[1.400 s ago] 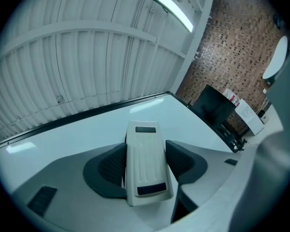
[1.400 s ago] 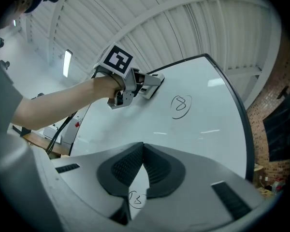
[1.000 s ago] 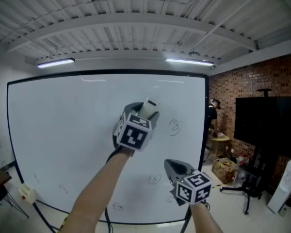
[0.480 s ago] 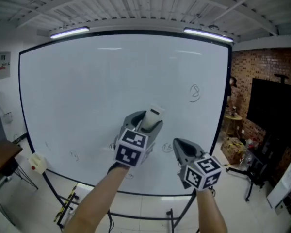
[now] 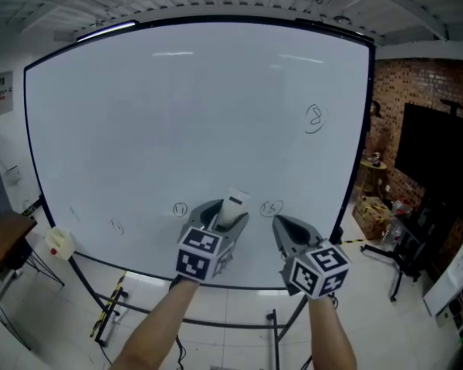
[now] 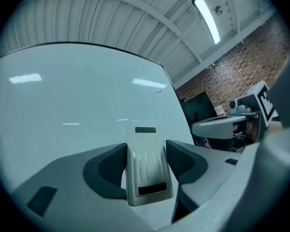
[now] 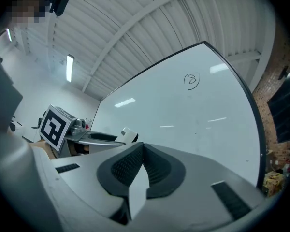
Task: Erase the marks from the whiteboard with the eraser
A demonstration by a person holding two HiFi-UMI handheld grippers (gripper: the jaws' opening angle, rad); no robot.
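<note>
While the left gripper (image 5: 225, 219) is held low before the whiteboard (image 5: 177, 106), its jaws are clamped on the two long sides of a pale, ribbed eraser (image 6: 146, 166), as that gripper's own view shows plainly. The eraser stands lengthwise between the jaws, and its far end, which carries a small dark patch, points at the board. Contact between eraser and board surface cannot be confirmed from any view. In the head view the eraser sits at the lower middle of the board, between two small marks: one to its left (image 5: 180, 208) and one to its right (image 5: 272, 206). A further circled mark (image 5: 314, 119) lies high on the right of the board, well apart from the eraser. Fainter scribbles (image 5: 117, 226) show near the lower left edge; their form is too small to read. The right gripper (image 7: 141, 164) is just beside the left one, on its right and slightly lower, and its jaws are pressed together at the tips with nothing between them. Its marker cube (image 5: 316, 272) faces the head camera. The board stands upright in a dark frame on a wheeled stand (image 5: 108, 314). A small white and red object (image 5: 58, 241) rests at the lower left corner of the frame. To the right of the board there is a brick wall (image 5: 390, 83) with a dark screen (image 5: 440, 172) before it. A ceiling light (image 6: 207, 19) runs overhead.
</note>
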